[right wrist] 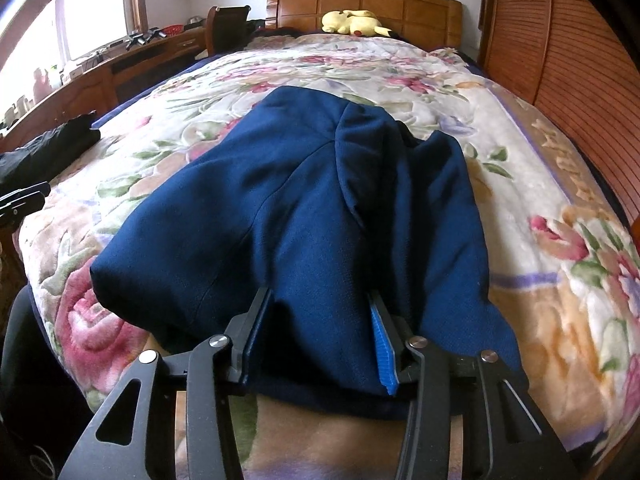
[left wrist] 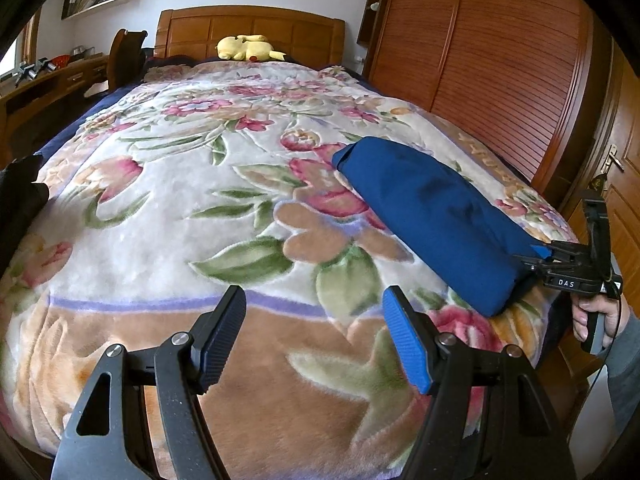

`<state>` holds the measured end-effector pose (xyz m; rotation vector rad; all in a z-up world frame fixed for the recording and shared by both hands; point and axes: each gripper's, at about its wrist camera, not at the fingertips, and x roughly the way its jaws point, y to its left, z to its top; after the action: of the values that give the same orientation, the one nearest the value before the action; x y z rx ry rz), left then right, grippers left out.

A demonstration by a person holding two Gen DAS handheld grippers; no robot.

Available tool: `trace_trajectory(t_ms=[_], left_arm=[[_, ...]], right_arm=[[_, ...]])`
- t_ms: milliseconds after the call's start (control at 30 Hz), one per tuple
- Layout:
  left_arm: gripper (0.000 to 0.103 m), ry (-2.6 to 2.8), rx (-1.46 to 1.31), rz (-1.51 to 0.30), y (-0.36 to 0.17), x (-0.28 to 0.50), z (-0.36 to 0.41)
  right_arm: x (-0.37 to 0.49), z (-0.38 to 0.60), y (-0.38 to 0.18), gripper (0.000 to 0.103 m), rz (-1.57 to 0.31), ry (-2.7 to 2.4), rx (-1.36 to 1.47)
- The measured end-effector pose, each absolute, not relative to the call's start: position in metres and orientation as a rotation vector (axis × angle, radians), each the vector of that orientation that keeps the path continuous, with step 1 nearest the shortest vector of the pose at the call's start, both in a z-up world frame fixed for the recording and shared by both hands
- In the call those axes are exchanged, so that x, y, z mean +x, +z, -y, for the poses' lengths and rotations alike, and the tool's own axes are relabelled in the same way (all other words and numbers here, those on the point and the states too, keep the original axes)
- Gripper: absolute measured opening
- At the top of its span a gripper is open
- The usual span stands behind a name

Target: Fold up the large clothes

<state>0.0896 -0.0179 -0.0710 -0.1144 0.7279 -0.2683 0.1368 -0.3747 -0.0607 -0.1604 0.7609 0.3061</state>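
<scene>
right gripper [right wrist: 320, 332] clamps the near edge of the folded blue garment [right wrist: 288, 208] on the bed's floral blanket [left wrist: 160, 208]; left gripper [left wrist: 316, 340] gapes wide, empty, beside it.

The widest open stretch is the flowered blanket [left wrist: 168, 208] across the middle and left of the bed, bare from the foot up toward the headboard [left wrist: 250, 30], where a yellow plush toy [left wrist: 248, 47] sits. The left claw [left wrist: 314, 336] hangs over this bare part with nothing between its fingers. On the right side a folded blue garment [left wrist: 436, 216] lies lengthwise and fills that lane (the right claw [right wrist: 320, 336] straddles its near edge). Past it, the slatted wardrobe [left wrist: 500, 64] stands close beside the bed. A dark garment [right wrist: 48, 152] lies at the left edge, with a wooden surface [right wrist: 132, 60] beyond.
</scene>
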Motion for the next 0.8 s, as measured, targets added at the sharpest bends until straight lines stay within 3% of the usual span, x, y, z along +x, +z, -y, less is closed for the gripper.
trace_trajectory(t_ms=[100,200,500,800], left_arm=[[0.072,-0.271,-0.106,-0.733,-0.072,0.09,0.021],[0.072,-0.274,-0.093,-0.735,-0.073,0.09,0.025],[0.072,-0.299,-0.056,-0.73,-0.067,0.09,0.037],[0.072,-0.338,-0.024,-0.72,-0.058,0.1,0.061]], right_arm=[[0.136,0.375,-0.057,0.016,-0.755,0.282,-0.187],[0.13,0.377,-0.043,0.009,-0.717,0.287,-0.188],[0.094,0.401,0.02,0.006,-0.528,0.198,-0.209],[0.096,0.439,-0.033,0.006,-0.707,0.101,-0.202]])
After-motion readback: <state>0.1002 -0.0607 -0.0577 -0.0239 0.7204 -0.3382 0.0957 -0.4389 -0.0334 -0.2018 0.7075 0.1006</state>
